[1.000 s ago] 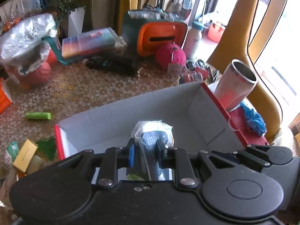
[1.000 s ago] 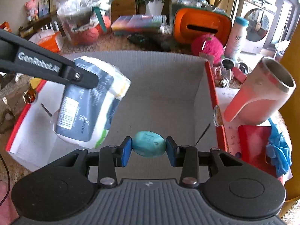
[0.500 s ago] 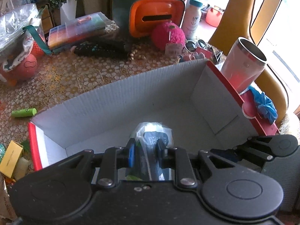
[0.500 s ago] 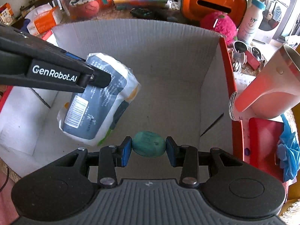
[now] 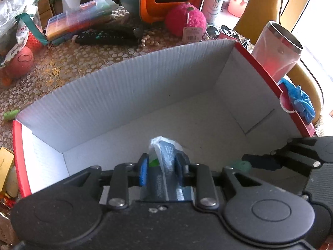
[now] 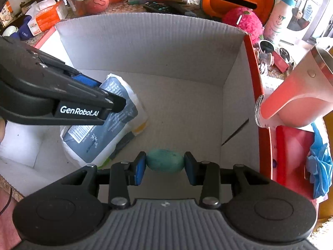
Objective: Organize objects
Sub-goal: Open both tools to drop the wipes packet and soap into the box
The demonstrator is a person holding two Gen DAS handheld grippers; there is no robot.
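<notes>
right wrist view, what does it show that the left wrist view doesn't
Only the right wrist view shows the whole teal egg-shaped object clamped in the right gripper, the packet's barcode side, and the orange-and-white pack behind the box.

Only the left wrist view shows the green item on the table and the yellow box.

Both share the white cardboard box, the tissue packet between the pads of the left gripper, whose jaws have just been opening, the tumbler and the orange case.

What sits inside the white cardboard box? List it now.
Inside the cardboard box: a tissue pack between the jaws of the left gripper, which have just been opening, and a teal oval object pinched by the right gripper. The floor under both grippers is hidden.
</notes>
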